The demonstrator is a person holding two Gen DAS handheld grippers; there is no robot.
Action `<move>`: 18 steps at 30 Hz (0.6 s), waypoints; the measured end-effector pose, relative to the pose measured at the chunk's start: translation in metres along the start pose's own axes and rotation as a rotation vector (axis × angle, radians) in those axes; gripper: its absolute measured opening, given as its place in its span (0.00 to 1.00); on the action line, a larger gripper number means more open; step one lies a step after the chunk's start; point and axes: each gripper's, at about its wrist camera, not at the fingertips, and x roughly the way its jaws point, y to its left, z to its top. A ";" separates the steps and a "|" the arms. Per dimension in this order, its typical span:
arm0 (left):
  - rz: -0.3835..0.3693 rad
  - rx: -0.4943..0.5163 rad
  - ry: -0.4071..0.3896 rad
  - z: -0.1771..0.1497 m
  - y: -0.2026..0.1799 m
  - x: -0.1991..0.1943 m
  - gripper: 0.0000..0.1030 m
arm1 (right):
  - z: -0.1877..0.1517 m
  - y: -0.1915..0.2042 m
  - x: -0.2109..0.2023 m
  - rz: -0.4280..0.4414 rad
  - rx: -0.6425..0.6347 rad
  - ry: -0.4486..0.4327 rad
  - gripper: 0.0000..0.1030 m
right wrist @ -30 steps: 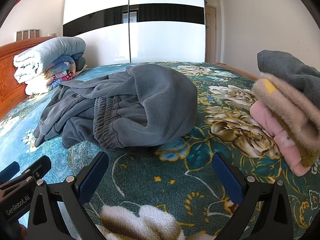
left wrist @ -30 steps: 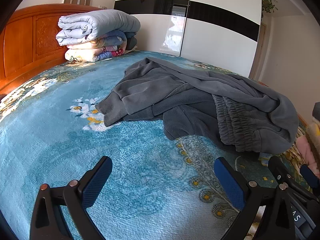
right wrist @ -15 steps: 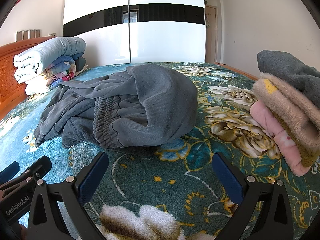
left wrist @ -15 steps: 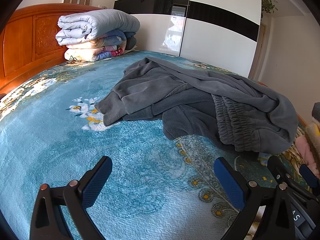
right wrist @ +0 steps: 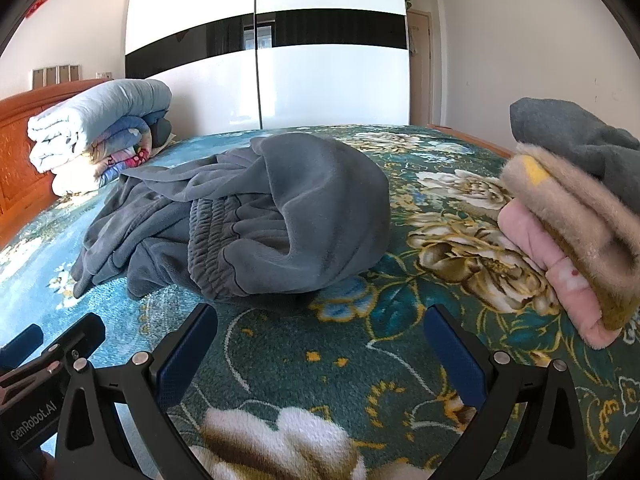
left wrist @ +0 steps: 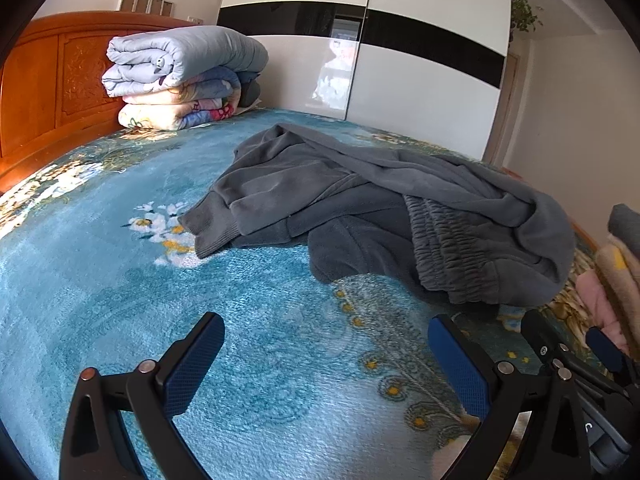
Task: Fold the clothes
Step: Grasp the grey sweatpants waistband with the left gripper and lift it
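Both claws spread wide and holding nothing: left gripper [left wrist: 326, 354] and right gripper [right wrist: 320, 346] low over the floral bedspread [left wrist: 100, 280]. Just ahead, crumpled grey sweatpants [right wrist: 256, 216] heaped mid-bed; folded clothes stack [right wrist: 580, 220] at right, rolled quilts [left wrist: 180, 76] by the headboard.

Right claw [right wrist: 320, 340]: fingers spread wide, blue pads [right wrist: 188, 354] facing each other, nothing between them, low over the flowered bedspread [right wrist: 360, 344]. Grey clothes [right wrist: 248, 216] lie crumpled at 12 o'clock just beyond the fingertips; elastic waistband faces the camera, a leg trails toward 10 o'clock. Left claw [right wrist: 48, 344] shows at 8 o'clock, partly cut off. Stack of folded clothes [right wrist: 576, 224] at 3 o'clock: grey on top, tan below, pink at the bottom. Folded quilts [right wrist: 96, 132] piled at 10 o'clock against the wooden headboard [right wrist: 12, 160]. White wardrobe [right wrist: 280, 80] with a black band behind the bed.
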 end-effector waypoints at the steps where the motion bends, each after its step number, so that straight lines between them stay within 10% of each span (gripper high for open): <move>1: -0.021 -0.003 -0.006 0.000 0.000 -0.001 1.00 | 0.000 -0.002 -0.002 0.002 0.003 0.002 1.00; 9: -0.126 0.006 -0.017 -0.004 -0.004 -0.002 1.00 | -0.004 -0.023 -0.041 -0.032 -0.013 0.008 1.00; 18: -0.194 -0.057 0.237 0.014 -0.021 0.025 1.00 | -0.004 -0.058 -0.057 -0.003 0.029 0.098 1.00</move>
